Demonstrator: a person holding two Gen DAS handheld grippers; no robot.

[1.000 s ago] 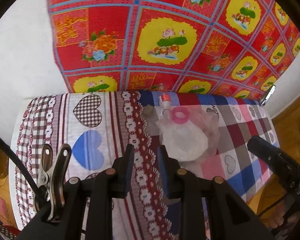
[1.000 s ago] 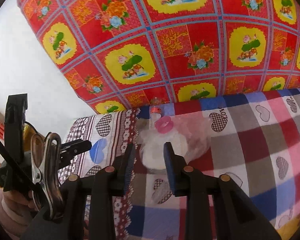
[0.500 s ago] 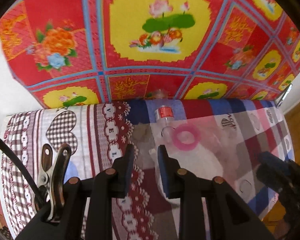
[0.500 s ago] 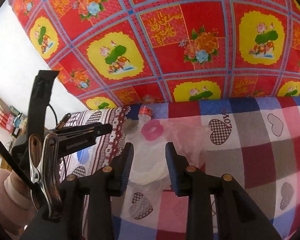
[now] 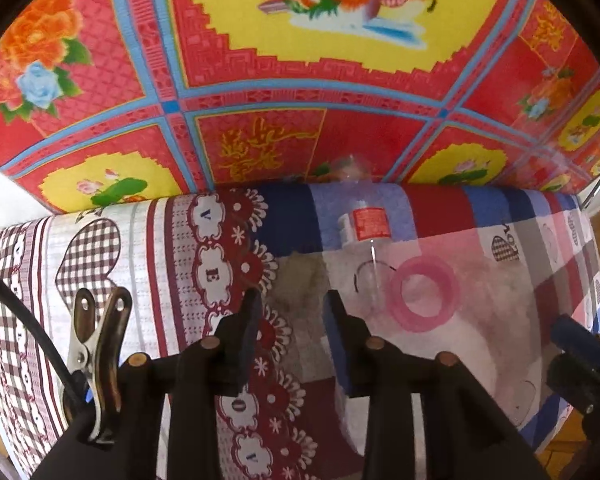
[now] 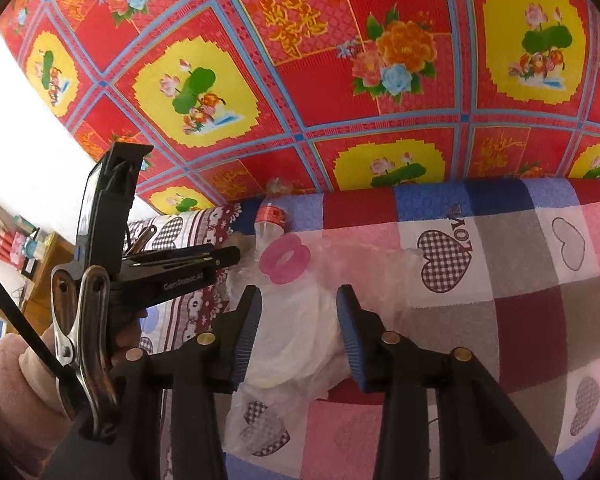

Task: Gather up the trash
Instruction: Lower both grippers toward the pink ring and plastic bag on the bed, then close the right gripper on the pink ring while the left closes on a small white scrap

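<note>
1. The trash was seen lying on the desk [image 6: 520, 320], which was covered with a checked heart-print cloth: a clear plastic bag [image 6: 296, 336] holding white crumpled material, a pink ring [image 6: 286, 259] at its far end, and a clear bottle with a red label [image 6: 271, 218] just behind it, against the red floral hanging [image 6: 340, 80].
2. The right claw [image 6: 298, 330] was held over the bag with its jaws apart and opening; the bag was framed between the pads, but no pressing was seen.
3. The left claw [image 5: 292, 340] was poised at the bag's left edge, its jaws likewise apart and opening, with only cloth and a brownish scrap between them.
4. For a sound pick-up, the bag's bunched film should be straddled and pinched by the right claw rather than the cloth beneath; a slippery, yielding grip was to be expected.
5. Compared with the earlier frames, both claws had been brought lower and closer, and both had been widened; the bag, ring and bottle had not been shifted.
</note>
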